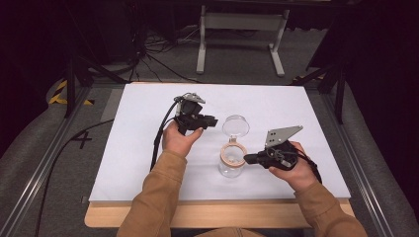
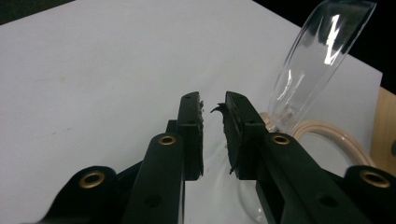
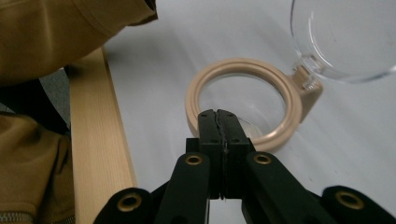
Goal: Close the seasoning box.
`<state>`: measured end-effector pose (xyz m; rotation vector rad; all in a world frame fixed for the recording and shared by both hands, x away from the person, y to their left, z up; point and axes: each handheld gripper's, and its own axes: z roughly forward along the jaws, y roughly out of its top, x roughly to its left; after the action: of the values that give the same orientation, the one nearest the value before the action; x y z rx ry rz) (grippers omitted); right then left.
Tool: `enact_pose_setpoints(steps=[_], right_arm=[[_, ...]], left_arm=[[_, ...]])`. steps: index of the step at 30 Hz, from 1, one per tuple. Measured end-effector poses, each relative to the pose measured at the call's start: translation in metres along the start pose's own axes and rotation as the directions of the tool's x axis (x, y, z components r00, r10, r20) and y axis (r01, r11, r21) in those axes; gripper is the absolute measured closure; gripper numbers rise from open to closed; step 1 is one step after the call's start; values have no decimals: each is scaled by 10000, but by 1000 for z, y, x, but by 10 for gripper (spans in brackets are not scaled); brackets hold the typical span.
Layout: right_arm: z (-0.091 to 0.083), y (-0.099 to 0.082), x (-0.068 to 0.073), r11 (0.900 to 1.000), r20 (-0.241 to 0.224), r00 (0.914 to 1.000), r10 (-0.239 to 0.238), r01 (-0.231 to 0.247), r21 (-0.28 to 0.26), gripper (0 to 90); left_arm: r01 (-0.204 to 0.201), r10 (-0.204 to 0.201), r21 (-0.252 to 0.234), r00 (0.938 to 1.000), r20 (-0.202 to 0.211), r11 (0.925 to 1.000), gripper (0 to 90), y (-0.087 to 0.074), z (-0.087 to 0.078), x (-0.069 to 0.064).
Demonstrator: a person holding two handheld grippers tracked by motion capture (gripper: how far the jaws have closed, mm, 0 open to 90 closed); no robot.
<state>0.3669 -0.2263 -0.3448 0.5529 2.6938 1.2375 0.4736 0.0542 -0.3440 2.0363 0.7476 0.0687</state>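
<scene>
Overhead, a clear jar (image 1: 231, 165) with a tan rim stands near the front middle of the white worktop (image 1: 138, 148), its clear hinged lid (image 1: 235, 125) flipped up and back. The left gripper (image 1: 211, 122) hovers just left of the lid; the right gripper (image 1: 248, 158) points at the jar's rim from the right. Sleeves are tan. From the left gripper view, the jaws stand slightly parted with nothing between them — the lid (image 2: 322, 51) rises to their right. From the right gripper view, the jaws are pressed together, empty, their tips over the near edge of the tan rim (image 3: 243, 70) — whether they touch it I cannot tell
</scene>
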Motion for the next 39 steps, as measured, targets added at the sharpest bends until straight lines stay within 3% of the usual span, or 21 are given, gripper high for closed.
enact_pose_setpoints(steps=[6,12,22,30,39], right_arm=[[7,0,4,9972,148,9996,236,-225,-708,898],[7,-3,-1,9909,353,9978,568,-520,-1239,898],[9,-3,-1,9868,258,9977,627,-581,-1510,898],[6,-2,-5,9790,197,9950,984,-932,-1815,898],[5,-1,-8,9747,19,9936,1128,-1103,-1943,898]], left_arm=[[125,-120,-348,9998,161,9993,776,1,4,-2],[-25,38,-520,9997,261,9986,775,2,10,-6],[-144,184,-596,9976,666,9981,782,3,11,-8],[-319,374,-600,9950,922,9977,789,3,9,-11],[-602,627,-236,9905,1226,9979,768,1,6,-13]])
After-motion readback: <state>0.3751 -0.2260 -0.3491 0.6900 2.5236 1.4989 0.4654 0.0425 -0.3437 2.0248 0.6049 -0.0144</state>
